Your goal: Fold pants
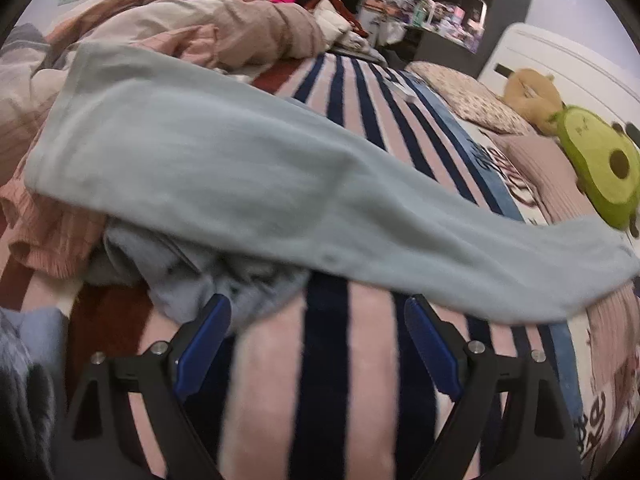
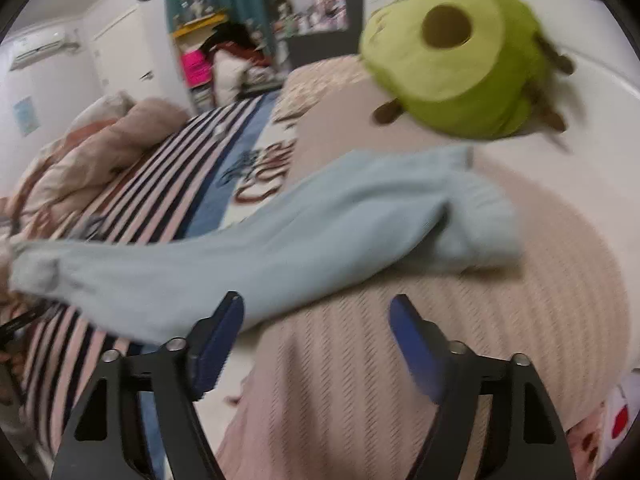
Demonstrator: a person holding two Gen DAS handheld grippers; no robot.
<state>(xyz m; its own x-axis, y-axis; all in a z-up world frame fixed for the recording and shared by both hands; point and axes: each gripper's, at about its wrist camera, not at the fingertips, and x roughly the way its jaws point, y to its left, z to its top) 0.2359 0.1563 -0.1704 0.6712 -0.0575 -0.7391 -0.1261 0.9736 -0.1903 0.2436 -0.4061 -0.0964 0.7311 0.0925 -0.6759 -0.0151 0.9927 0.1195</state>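
Note:
Pale blue pants [image 1: 224,168] lie stretched across the striped bedspread [image 1: 360,108], folded lengthwise, waistband at the far left and leg ends at the right. In the right wrist view the same pants [image 2: 280,240] run from the left edge to their cuffs on a beige ribbed pillow [image 2: 500,340]. My left gripper [image 1: 318,304] hovers open just short of the pants' near edge, nothing between its blue pads [image 1: 204,344]. My right gripper [image 2: 316,304] is open too, its left finger beside the leg's lower edge, empty.
A rumpled pink and beige duvet [image 1: 192,28] fills the far left. Grey clothing [image 1: 168,272] is bunched under the pants' near left side. A green avocado plush [image 2: 460,64] and a tan plush [image 1: 532,96] sit by the white headboard [image 1: 560,60]. Cluttered shelves [image 1: 452,12] stand behind.

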